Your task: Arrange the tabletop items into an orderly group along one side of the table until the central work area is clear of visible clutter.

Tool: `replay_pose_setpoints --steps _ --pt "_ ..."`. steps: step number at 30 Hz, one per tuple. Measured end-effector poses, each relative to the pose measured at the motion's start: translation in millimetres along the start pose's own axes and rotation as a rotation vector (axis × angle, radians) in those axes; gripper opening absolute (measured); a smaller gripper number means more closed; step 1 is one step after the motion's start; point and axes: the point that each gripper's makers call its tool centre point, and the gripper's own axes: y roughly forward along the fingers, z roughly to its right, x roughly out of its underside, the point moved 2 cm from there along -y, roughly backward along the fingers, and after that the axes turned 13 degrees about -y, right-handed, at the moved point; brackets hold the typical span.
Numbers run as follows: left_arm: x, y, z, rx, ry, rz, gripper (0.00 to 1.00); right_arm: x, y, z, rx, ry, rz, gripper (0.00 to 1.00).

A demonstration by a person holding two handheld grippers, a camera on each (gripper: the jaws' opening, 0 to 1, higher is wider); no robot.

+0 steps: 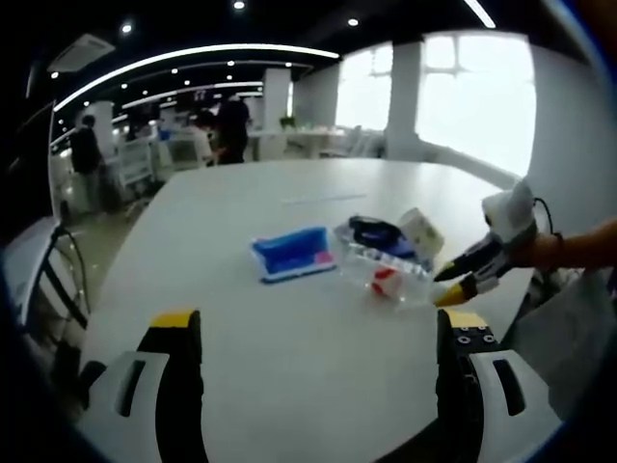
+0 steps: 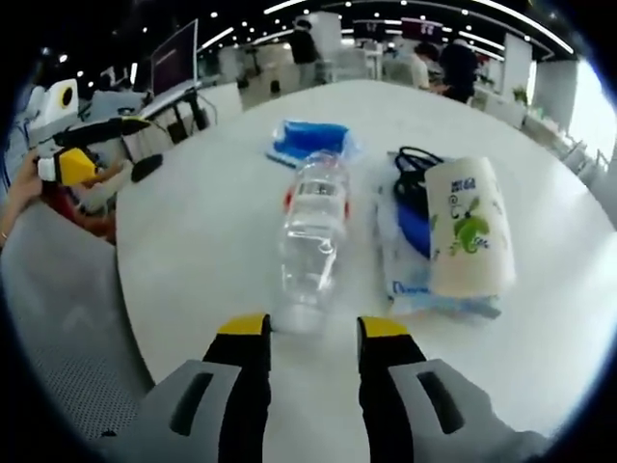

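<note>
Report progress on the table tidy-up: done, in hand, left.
Done: blue pack, paper roll and black cable already lie near each other. In hand: right gripper, jaws open, is lined up on the base of the clear bottle lying on its side, not gripping. Left: the left gripper holds nothing; nothing looks lined up at the table's edge.

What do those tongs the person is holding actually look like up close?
Each pair of tongs has two chunky jaws: pale grey bodies with slotted cut-outs, black inner faces and yellow tips. The left tongs and right tongs match in design. Seen from the left gripper view, the right tongs carry a white housing on top, with a thin dark cable looping behind it.
</note>
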Motion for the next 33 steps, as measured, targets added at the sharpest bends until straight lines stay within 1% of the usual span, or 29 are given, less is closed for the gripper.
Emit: replay_pose_setpoints --steps 2,5,7,10,13,16,17,19,21,27,28,31,33 --pt "-1.7 0.2 2.0 0.011 -0.002 0.012 0.99 0.2 0.6 -1.3 -0.009 0.003 0.000 0.32" --pt "-0.6 0.7 2.7 0.014 0.008 0.005 0.99 -0.5 0.9 -3.7 -0.021 -0.001 0.002 0.28" --pt "-0.3 0.4 2.9 0.017 0.008 0.002 0.98 -1.0 1.2 -6.3 -0.031 -0.014 0.003 0.22" --pt "-2.8 -0.2 2.7 0.018 0.003 0.018 0.98 -1.3 0.6 -4.4 -0.017 -0.036 0.002 0.22" --pt "-1.5 0.2 2.8 0.016 0.008 0.010 0.98 -0.6 -0.8 -0.8 0.002 -0.067 -0.001 0.21" --pt "-1.2 0.7 5.1 0.024 0.015 0.009 0.98 -0.7 -2.4 2.7 0.019 -0.070 -0.005 0.21" --pt "-1.0 0.7 5.5 0.025 0.016 0.008 0.98 -0.9 -3.5 4.5 0.030 -0.060 -0.004 0.21" --pt "-0.8 1.0 5.1 0.026 0.019 0.006 0.98 -2.1 -4.7 5.2 0.024 -0.064 0.000 0.21" --pt "-0.6 1.3 5.5 0.026 0.023 0.003 0.98 -2.3 -6.4 7.5 0.039 -0.060 0.001 0.21" --pt "-0.8 2.4 7.7 0.034 0.034 0.006 0.98 -8.4 -13.0 9.5 0.048 -0.046 0.030 0.21" --pt "-0.5 2.5 7.8 0.035 0.036 0.005 0.98 -10.4 -14.9 11.9 0.064 -0.027 0.039 0.20" --pt "-0.5 2.4 6.4 0.030 0.036 0.005 0.99 -15.8 -18.7 13.2 0.064 0.030 0.066 0.20" --pt "-1.6 1.5 3.6 0.018 0.037 0.011 0.99 -19.6 -21.8 13.4 0.061 0.047 0.084 0.20"
